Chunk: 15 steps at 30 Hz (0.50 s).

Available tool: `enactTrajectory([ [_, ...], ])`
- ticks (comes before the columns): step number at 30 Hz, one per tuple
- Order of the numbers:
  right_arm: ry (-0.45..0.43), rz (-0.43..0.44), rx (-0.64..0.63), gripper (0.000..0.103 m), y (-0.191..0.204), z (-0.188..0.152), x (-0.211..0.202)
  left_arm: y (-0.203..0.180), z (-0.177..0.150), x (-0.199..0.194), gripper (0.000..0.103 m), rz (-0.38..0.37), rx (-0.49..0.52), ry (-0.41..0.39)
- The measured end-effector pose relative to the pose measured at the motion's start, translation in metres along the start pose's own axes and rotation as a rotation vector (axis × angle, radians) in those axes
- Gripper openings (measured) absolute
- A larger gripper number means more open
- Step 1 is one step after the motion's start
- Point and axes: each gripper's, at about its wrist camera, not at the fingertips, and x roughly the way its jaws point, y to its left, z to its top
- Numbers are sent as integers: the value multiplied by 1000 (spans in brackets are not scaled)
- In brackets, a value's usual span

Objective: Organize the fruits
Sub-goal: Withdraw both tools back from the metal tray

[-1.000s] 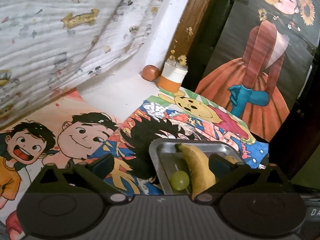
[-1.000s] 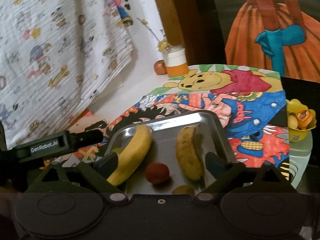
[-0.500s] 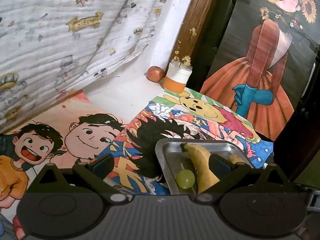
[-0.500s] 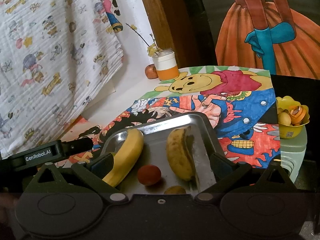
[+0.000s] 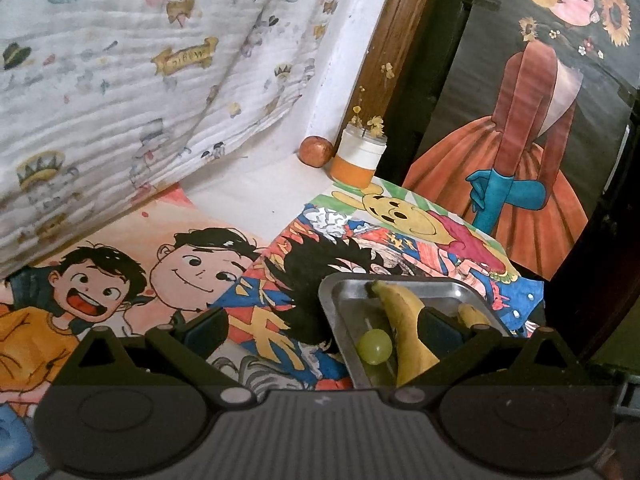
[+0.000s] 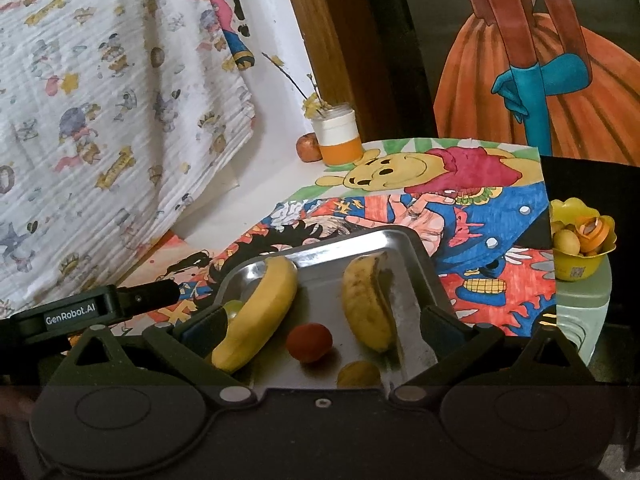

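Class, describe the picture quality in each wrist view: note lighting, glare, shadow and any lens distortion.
Left wrist view: dim warm light, black fisheye corners, the door frame bows. Right wrist view: glare streaks on the steel tray, the red fruit casts a soft shadow, and the lower gripper body looks darkened.

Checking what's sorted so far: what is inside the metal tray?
The tray holds two bananas, a green grape, a red fruit and a yellow fruit, partly hidden by the right tool.
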Motion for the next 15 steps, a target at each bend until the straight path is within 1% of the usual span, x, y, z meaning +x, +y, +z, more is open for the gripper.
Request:
enactTrajectory([
  [9, -28, -20, -15, 102, 4, -5, -15, -5, -7, -17, 103, 7, 15, -11],
  [15, -52, -35, -43, 102, 7, -9, -24, -10, -12, -29, 103, 36, 48, -35],
])
